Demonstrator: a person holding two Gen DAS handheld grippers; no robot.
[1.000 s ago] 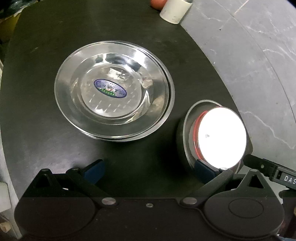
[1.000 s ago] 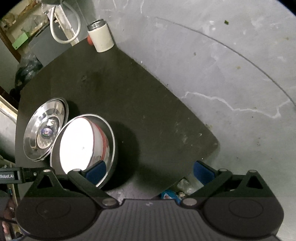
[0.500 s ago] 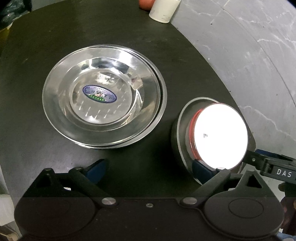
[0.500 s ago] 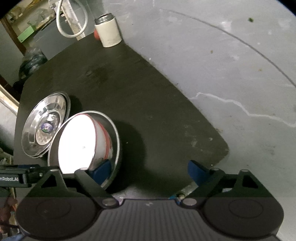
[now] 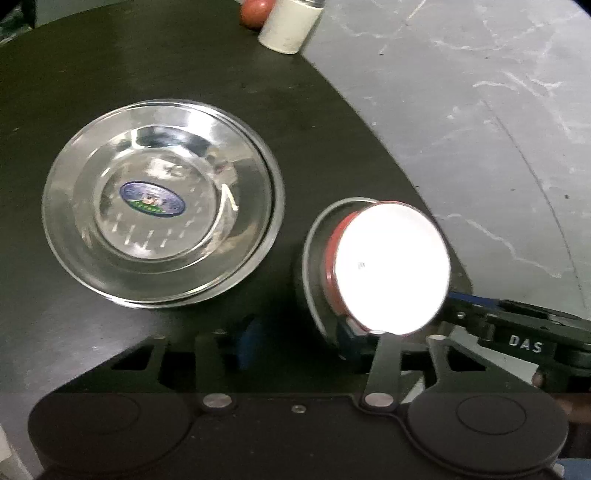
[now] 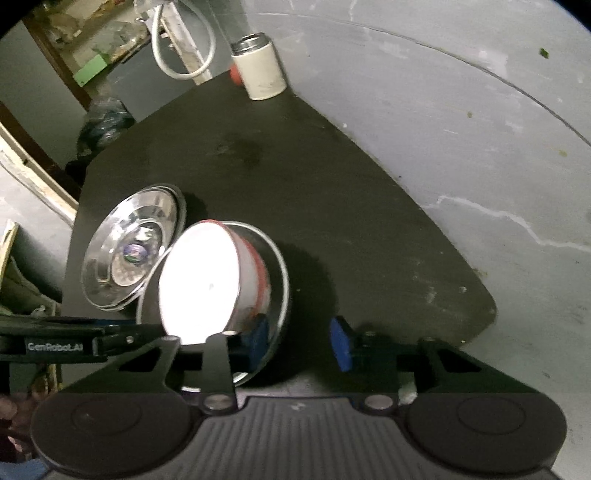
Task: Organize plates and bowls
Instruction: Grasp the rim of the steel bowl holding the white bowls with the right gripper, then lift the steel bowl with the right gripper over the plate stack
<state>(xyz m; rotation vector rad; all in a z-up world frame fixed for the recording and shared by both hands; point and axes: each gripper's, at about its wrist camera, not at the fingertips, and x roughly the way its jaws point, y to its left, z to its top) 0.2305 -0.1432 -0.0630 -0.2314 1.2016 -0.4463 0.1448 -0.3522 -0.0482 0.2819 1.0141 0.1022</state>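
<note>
Two stacked steel plates (image 5: 162, 203) with a blue sticker lie on the black table (image 5: 110, 74), left of a steel bowl (image 5: 314, 266). A red-sided bowl with a glaring white inside (image 5: 391, 269) sits in the steel bowl. My left gripper (image 5: 301, 339) is half closed and straddles the steel bowl's near rim, one blue pad outside and one inside. In the right wrist view the plates (image 6: 129, 254) lie beside the steel bowl (image 6: 275, 266) and the inner bowl (image 6: 199, 284). My right gripper (image 6: 299, 341) straddles the opposite rim, with a gap still showing at its outer pad.
A cream canister (image 5: 290, 22) and a small red round thing (image 5: 255, 13) stand at the table's far edge. Grey cracked floor (image 5: 480, 129) lies past the curved table edge on the right. Shelves, a white hose (image 6: 177, 55) and clutter fill the back left.
Both grippers' jaws have narrowed a lot around the steel bowl's rim. Both cameras have moved closer to the bowl. The plates have not moved.
</note>
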